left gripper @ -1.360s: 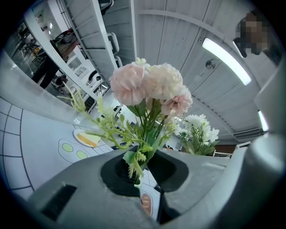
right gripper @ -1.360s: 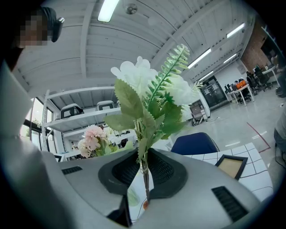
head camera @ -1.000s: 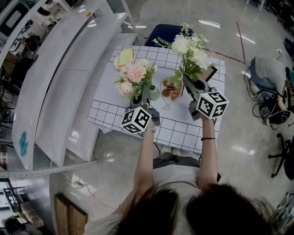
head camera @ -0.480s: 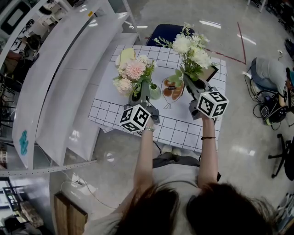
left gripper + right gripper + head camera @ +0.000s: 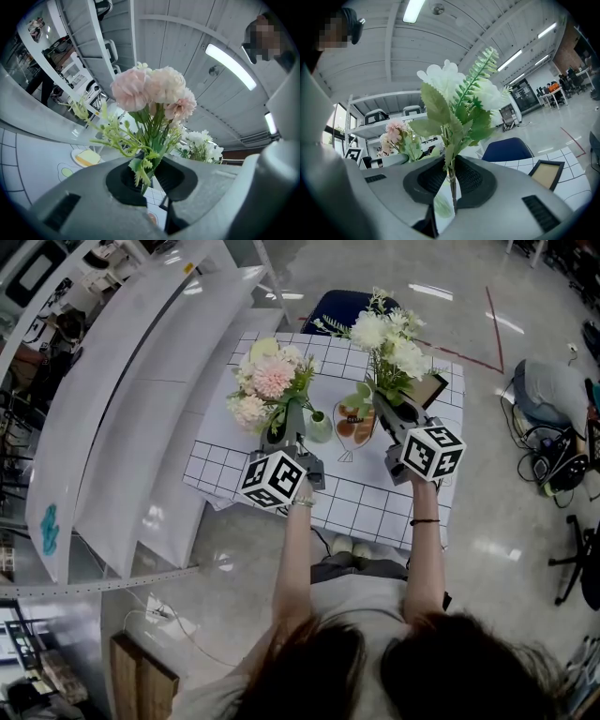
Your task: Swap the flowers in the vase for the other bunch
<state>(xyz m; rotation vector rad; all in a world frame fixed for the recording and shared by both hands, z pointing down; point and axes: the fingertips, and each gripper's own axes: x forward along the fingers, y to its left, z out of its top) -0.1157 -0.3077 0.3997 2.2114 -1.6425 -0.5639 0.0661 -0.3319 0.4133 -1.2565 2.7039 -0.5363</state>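
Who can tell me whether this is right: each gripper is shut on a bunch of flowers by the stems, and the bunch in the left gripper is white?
Not quite. The left gripper is shut on the pink bunch, as the left gripper view shows. The white bunch is the one in the right gripper. The rest of the statement holds.

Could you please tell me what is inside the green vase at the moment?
No stems seem to stand in the green vase: the left gripper grips the pink bunch beside it, the right gripper the white bunch. Its narrow neck hides the interior.
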